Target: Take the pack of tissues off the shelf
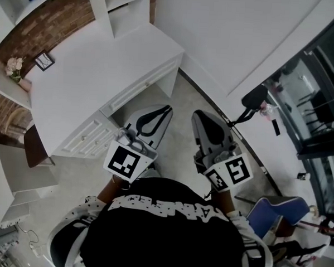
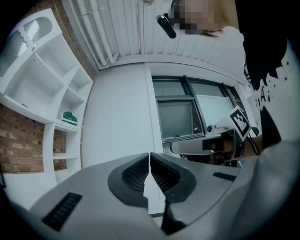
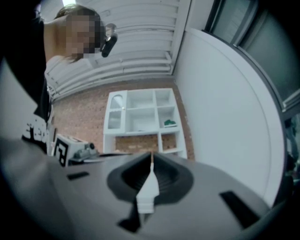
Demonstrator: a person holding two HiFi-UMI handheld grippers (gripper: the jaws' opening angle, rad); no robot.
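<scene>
Left gripper (image 2: 150, 161) and right gripper (image 3: 151, 159) jaws together, empty; pack of tissues (image 3: 169, 123) on shelf (image 3: 140, 133) well apart, so approach likely pending.

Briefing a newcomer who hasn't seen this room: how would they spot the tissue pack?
Find the white shelf unit on the brick wall. In its column nearest the white wall, the middle compartment holds the tissue pack, the only green thing.
</scene>
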